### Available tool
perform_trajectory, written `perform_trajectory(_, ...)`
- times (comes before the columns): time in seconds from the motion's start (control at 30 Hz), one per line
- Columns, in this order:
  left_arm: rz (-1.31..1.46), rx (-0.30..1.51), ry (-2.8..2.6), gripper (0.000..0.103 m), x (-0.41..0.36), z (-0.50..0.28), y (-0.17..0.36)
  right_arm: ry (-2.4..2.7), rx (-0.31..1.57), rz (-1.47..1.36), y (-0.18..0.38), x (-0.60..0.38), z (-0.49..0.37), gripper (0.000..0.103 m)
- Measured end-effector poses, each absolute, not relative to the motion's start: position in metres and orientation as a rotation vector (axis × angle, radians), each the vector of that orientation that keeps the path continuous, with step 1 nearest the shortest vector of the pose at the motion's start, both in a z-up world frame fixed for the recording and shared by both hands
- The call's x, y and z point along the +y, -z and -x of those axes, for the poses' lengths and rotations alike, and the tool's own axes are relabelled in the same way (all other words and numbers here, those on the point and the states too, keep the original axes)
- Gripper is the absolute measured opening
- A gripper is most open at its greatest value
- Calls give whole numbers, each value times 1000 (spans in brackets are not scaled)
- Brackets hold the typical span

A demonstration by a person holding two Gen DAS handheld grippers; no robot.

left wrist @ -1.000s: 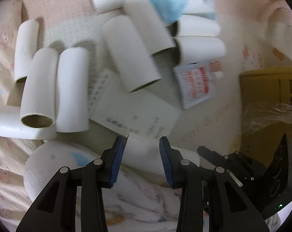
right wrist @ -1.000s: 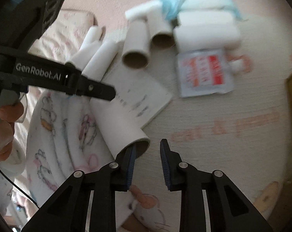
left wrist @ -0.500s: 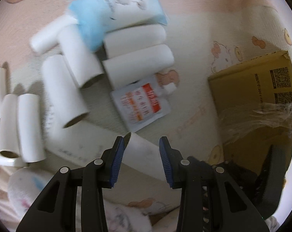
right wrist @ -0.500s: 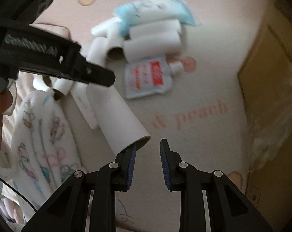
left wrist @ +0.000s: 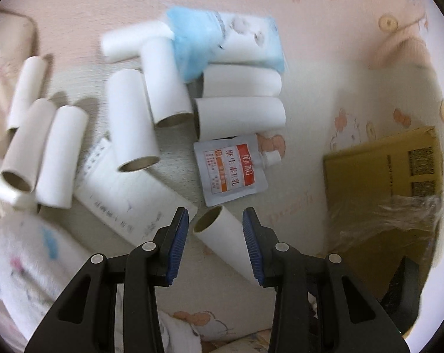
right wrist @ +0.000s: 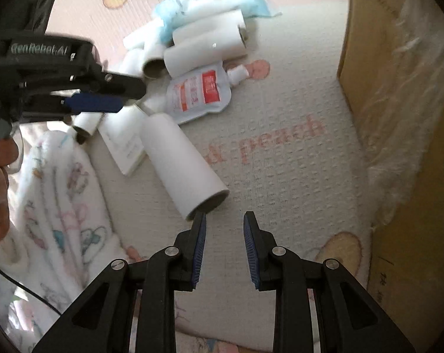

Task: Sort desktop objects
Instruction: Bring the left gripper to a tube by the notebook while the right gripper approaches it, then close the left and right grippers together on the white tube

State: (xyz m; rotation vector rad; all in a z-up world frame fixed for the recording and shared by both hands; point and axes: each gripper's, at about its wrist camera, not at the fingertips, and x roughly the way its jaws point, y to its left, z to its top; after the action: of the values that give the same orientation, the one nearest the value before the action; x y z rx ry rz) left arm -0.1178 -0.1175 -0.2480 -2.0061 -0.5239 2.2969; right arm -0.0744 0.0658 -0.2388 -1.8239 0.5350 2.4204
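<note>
- Left tool (left wrist: 215, 245) — its blue pads clamp 1 white cardboard tube (left wrist: 222, 236), held off the cream quilted mat (right wrist: 280, 176); the tube's open end faces the pile.
- Right tool (right wrist: 224, 250) — jaws slightly parted, nothing between them; its left fingertip (right wrist: 199, 220) sits by the tube's rim.
- Pile beyond: more white tubes (left wrist: 132, 120), 1 white pouch with red label (left wrist: 230, 170), 1 blue-and-white pack (left wrist: 222, 41).
- Brown cardboard box (left wrist: 383, 170) — right of the mat.

Surface: pink printed play mat (left wrist: 304, 44) with cartoon motifs.
Centre: heap of white paper tubes (left wrist: 130, 120); spouted pouch (left wrist: 230, 170); blue-white packet (left wrist: 222, 41).
Left: printed sheet (left wrist: 125, 194); patterned cloth (right wrist: 60, 194).
Right: cardboard box (left wrist: 377, 176), apparently plastic-wrapped.
</note>
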Motion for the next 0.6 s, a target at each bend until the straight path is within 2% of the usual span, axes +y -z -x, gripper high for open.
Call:
perform_trajectory(0.1,1979,-573,-2312,43,-114,104,245,-2491,558,1736,216,72,71,24)
perform_trajectory(0.2,1958,-681,-2295,43,-109,90,252,-2543,493,1685,204,67,81,24)
perform_trajectory(0.43,1949,-1159,-2103,43,-111,72,292,-2598,498,1744,218,59,103,24)
perform_trajectory(0.5,1952,-1196,-2084,43,-111,73,301,-2616,540,1770,228,56,102,24)
perform_trajectory(0.6,1911,-1171,-2158,43,-113,73,302,-2630,505,1816,235,49,107,24)
